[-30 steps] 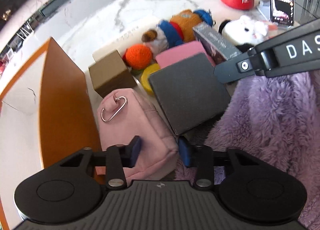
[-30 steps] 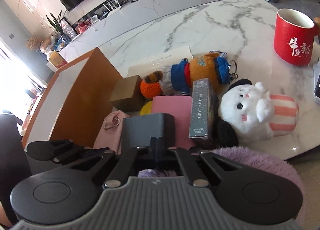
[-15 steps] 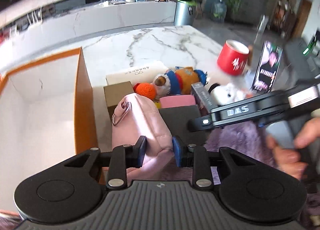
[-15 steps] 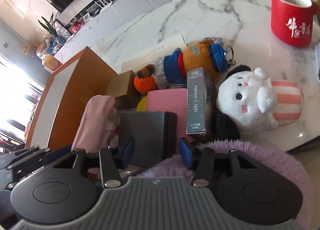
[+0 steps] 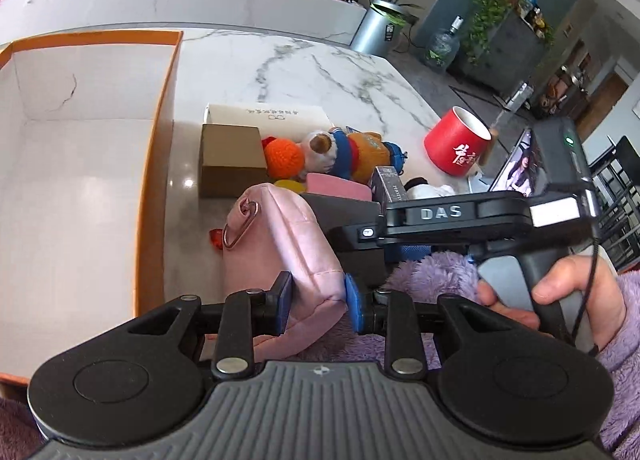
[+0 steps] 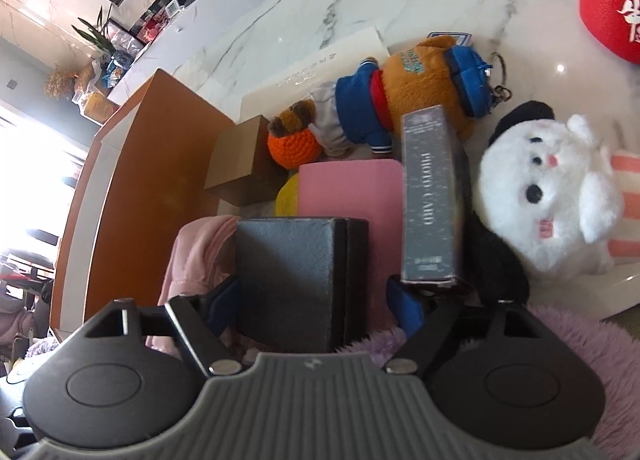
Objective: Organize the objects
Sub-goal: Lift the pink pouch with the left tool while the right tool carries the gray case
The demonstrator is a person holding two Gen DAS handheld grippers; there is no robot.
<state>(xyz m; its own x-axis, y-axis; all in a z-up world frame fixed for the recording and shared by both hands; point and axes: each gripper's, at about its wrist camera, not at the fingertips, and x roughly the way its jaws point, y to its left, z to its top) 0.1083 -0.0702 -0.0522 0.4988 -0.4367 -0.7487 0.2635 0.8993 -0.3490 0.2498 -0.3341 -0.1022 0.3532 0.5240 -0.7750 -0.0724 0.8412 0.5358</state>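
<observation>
White marble desk [image 5: 320, 72] with grey veins holds an orange box [image 5: 156, 164], toys and a red cup [image 5: 456, 146]. Behind stand a long counter and plants. Left gripper [image 5: 316, 300] pinches the pink pouch [image 5: 276, 244]. Right gripper [image 6: 316, 296] is opening around the black box [image 6: 296, 272].

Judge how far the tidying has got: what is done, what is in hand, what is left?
Done: nothing shows inside the orange box.

In hand: the left gripper is shut on the pink pouch. The right gripper is opening, with the dark grey box between its jaws.

Left: the plush toys, crochet ball, cardboard box and photo card box lie on the marble table.
</observation>
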